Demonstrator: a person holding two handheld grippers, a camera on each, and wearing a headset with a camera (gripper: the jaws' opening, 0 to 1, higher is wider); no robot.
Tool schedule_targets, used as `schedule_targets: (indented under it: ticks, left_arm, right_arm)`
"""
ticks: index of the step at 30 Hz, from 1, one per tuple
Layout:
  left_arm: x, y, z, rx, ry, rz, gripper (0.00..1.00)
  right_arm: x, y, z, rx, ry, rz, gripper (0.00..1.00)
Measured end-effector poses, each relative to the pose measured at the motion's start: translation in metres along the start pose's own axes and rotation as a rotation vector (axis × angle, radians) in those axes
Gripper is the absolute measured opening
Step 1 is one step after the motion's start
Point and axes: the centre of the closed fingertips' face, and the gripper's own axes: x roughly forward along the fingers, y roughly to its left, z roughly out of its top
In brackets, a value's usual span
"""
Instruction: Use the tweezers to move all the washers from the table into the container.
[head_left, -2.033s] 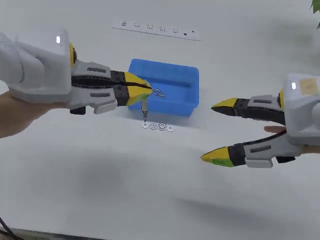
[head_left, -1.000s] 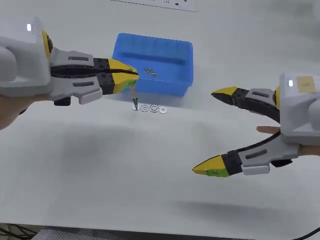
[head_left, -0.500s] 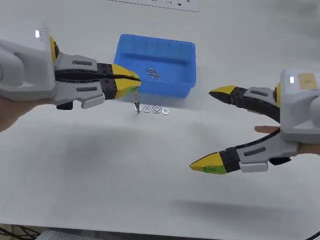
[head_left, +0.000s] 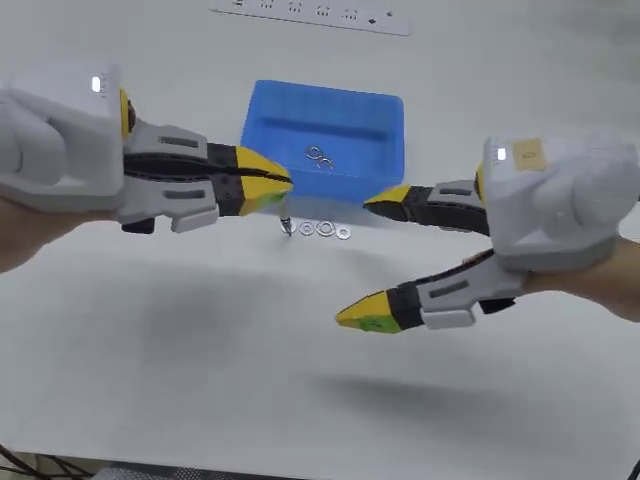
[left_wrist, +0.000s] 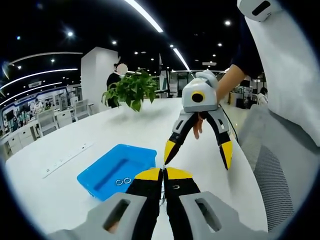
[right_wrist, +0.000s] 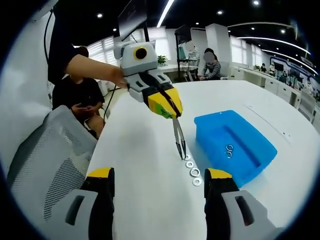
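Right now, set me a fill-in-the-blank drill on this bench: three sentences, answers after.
The left gripper is shut on the tweezers, whose tips point down at a row of loose washers on the table beside the ___ container.
Inside that container lie ___ more washers.
The right gripper has its jaws ___ and holds nothing.
Missing words: blue; two; open.
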Motion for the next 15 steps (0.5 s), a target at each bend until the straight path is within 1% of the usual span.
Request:
schedule_targets:
  ticks: [2, 4, 5, 7, 8, 10, 15]
  left_arm:
    - [0.001, 0.000, 0.000, -0.002, 0.001, -0.004, 0.05]
    - [0.001, 0.001, 0.000, -0.006, 0.001, -0.007, 0.05]
    - [0.002, 0.001, 0.000, -0.003, 0.004, -0.009, 0.05]
    - [0.002, 0.000, 0.000, 0.001, 0.008, -0.012, 0.05]
    - [0.002, 0.001, 0.000, 0.010, 0.010, -0.012, 0.05]
    - [0.002, 0.000, 0.000, 0.009, 0.012, -0.017, 0.05]
    - [0.003, 0.000, 0.000, 0.003, 0.013, -0.017, 0.05]
  right_arm:
    - [0.008, -0.004, 0.002, -0.004, 0.009, -0.002, 0.69]
    - [0.015, -0.009, 0.003, -0.011, 0.011, -0.004, 0.61]
    - [0.018, -0.012, 0.003, -0.016, 0.016, -0.004, 0.58]
    - [0.025, -0.018, 0.004, -0.036, 0.026, -0.015, 0.55]
    - [0.029, -0.020, 0.005, -0.037, 0.027, -0.012, 0.54]
    - [0.035, -0.023, 0.005, -0.027, 0.029, -0.007, 0.51]
    - [0.047, -0.030, 0.007, -0.042, 0.035, 0.003, 0.42]
